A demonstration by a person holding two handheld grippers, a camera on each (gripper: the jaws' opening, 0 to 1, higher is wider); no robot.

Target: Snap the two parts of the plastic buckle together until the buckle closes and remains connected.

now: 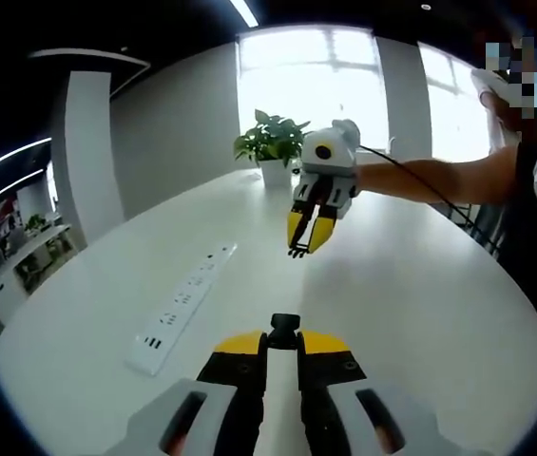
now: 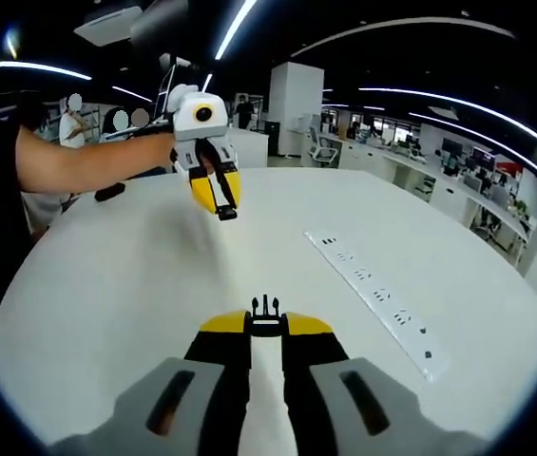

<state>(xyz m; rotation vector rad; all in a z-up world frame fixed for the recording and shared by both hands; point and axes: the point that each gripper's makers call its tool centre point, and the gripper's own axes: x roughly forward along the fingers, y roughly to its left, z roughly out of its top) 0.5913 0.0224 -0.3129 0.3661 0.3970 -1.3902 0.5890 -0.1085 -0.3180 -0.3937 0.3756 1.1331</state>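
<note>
My left gripper (image 1: 284,340) is shut on the black socket half of the buckle (image 1: 284,330), which sticks up between its yellow tips. Facing it above the white table (image 1: 420,285) hangs my right gripper (image 1: 304,237), shut on the pronged half of the buckle (image 1: 297,252). In the right gripper view that pronged half (image 2: 265,316) juts from my right gripper (image 2: 265,329), prongs pointing away. The left gripper (image 2: 219,198) hovers opposite with the socket half (image 2: 227,215) at its tips. The two halves are apart, with a clear gap of air between them.
A long white power strip (image 1: 181,306) lies on the table, also in the right gripper view (image 2: 377,290). A potted plant (image 1: 271,144) stands at the far edge. A small black object (image 2: 109,193) rests near the person's forearm (image 2: 92,161). Desks and people fill the office behind.
</note>
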